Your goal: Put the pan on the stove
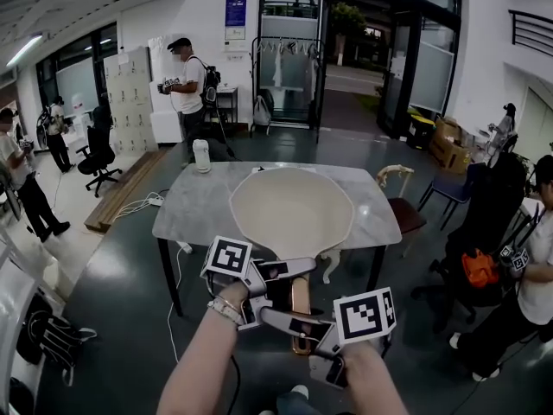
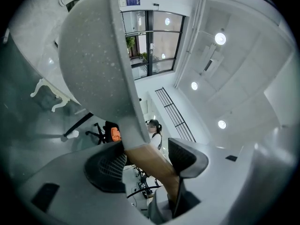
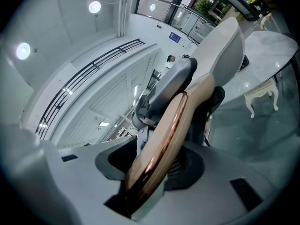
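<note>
A cream pan (image 1: 292, 210) hangs in the air in front of me, its round body tilted up over the marble table (image 1: 186, 210). Its copper-edged wooden handle (image 1: 300, 311) points back toward me. My left gripper (image 1: 275, 282) is shut on the handle close to the pan body. My right gripper (image 1: 304, 328) is shut on the handle's end. In the left gripper view the speckled pan (image 2: 91, 55) fills the upper left and the handle (image 2: 147, 158) runs between the pads. In the right gripper view the handle (image 3: 164, 135) lies between the jaws, with the pan (image 3: 222, 48) beyond. No stove shows in any view.
A white cylinder (image 1: 201, 156) stands at the table's far left corner. A chair (image 1: 403, 210) sits at the table's right side. People stand around the room: one behind the table (image 1: 186, 89), one at the far left (image 1: 22, 180), one at the right edge (image 1: 531, 275).
</note>
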### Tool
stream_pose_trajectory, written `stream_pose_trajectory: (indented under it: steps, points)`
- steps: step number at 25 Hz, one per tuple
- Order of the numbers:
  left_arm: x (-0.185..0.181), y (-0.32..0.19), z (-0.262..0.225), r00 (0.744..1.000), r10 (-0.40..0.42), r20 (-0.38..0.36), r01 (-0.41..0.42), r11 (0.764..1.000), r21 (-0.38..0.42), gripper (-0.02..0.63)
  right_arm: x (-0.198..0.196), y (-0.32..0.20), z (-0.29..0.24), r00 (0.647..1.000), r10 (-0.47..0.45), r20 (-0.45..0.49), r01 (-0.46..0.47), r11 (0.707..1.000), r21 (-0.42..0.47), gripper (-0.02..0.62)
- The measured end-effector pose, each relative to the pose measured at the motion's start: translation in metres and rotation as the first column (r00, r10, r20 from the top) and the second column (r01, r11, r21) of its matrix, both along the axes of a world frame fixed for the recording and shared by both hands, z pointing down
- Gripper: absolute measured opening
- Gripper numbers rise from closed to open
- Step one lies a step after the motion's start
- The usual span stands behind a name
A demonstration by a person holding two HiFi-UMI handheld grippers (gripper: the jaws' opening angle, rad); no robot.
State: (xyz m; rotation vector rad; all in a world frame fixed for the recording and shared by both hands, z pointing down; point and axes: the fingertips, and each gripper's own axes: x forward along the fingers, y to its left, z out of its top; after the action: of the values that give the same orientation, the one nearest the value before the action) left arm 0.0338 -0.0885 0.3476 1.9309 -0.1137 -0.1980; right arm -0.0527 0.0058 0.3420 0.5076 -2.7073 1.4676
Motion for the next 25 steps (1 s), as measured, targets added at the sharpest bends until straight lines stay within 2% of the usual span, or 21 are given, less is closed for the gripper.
stream_pose_trajectory:
  steps: [13,20,25]
  points:
    - [0.036,-0.081,-0.001,0.998,-0.055,0.011,0.056,0.998,-0.010,0.281,0.042,-0.077,-0.002,0.999,-0.045,-0.008,0.045,0.999,-0.006,0.189]
    - [0.028,-0.110,-0.009,0.995,-0.092,0.024,0.092,0.996,0.012,0.281,0.036,-0.103,-0.011,0.995,-0.094,0.025,0.093,0.995,0.025,0.187]
    - [0.020,-0.126,-0.007,0.994,-0.105,0.006,0.105,0.994,0.020,0.281,0.031,-0.118,-0.004,0.995,-0.104,-0.006,0.104,0.994,0.017,0.188]
